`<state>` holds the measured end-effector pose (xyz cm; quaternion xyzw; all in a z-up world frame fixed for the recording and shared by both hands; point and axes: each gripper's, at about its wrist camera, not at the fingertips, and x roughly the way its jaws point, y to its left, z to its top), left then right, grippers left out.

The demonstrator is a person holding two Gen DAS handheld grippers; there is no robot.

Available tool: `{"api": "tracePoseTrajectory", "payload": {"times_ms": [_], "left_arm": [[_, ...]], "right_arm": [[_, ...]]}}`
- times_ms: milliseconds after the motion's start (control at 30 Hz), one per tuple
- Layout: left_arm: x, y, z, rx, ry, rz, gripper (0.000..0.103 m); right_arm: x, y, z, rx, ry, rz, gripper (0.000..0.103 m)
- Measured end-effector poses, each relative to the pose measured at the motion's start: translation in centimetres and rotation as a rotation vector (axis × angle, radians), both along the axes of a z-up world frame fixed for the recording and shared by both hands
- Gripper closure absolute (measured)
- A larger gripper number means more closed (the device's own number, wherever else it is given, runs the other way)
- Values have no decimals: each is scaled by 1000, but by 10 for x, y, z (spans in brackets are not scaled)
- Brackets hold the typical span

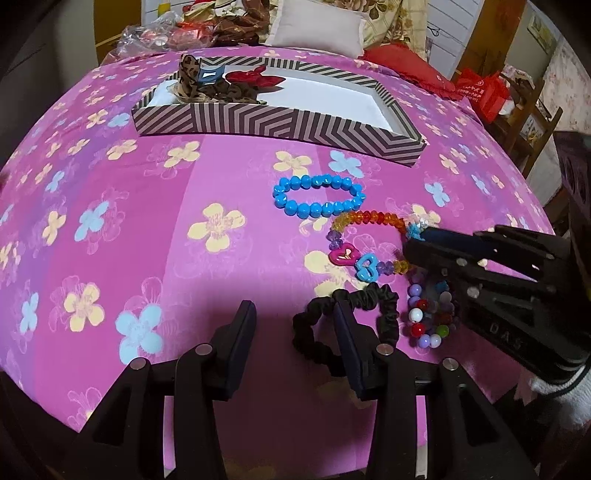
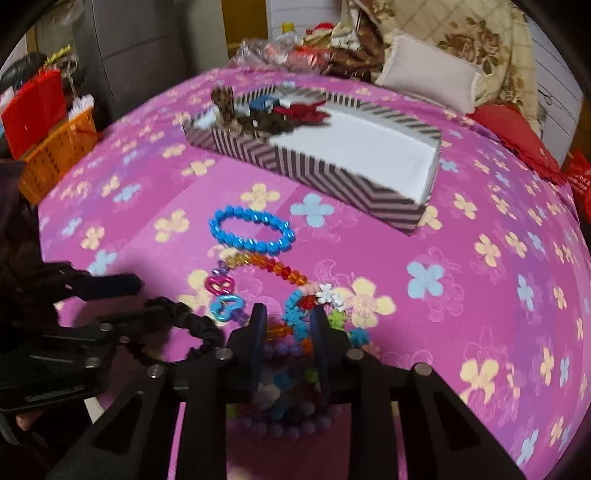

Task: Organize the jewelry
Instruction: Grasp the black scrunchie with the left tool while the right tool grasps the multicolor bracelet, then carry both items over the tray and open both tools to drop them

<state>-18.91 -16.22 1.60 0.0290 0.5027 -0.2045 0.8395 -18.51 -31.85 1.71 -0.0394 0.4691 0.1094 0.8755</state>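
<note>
Your left gripper (image 1: 293,343) is hanging wide open over the pink sheet (image 1: 110,177), holding nothing; its right finger is lying across the black scrunchie (image 1: 384,310), which is draped on the sheet. Your right gripper (image 2: 288,332) is standing part open, with its fingers on either side of a flower bracelet (image 2: 295,314); the blur is keeping you from telling whether the pads are pinching it.

The left view is giving you what the right one is hiding: the bead bracelet (image 1: 424,325) of purple, white, red and green balls lying just beside the scrunchie, partly under your right gripper (image 1: 413,243). In the right view those beads are showing only as a blurred purple ring low between the fingers. The right view alone is showing an orange basket (image 2: 55,158) and a red bag (image 2: 33,107) off the bed's left side, and your left gripper (image 2: 122,299) coming in from the left.

The blue bracelet (image 1: 319,195) is lying flat as a long oval, its long axis running left to right, between you and the box (image 1: 280,125). Just beside it on the near side, the rainbow bracelet (image 1: 369,240) is arching across with its pink and blue heart charms at its near-left end. The striped box is sitting further back, long side toward you, with scrunchies (image 1: 221,88) piled in its left end and its white floor bare to the right. Nothing is lying between the bracelets and the box. A pillow (image 1: 317,29) is resting behind.
</note>
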Motion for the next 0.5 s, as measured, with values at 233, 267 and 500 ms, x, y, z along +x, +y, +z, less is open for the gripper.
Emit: {"api": "tracePoseTrajectory", "payload": {"times_ms": [233, 267, 500], "left_arm": [[4, 1, 1, -16, -5, -27, 98], [5, 2, 2, -25, -7, -27, 99], [18, 10, 32, -75, -68, -17, 99]], "right_arm": [[1, -27, 1, 177, 22, -37, 90], [0, -34, 5, 218, 16, -52, 90], [-5, -67, 51, 378, -80, -89, 90]]}}
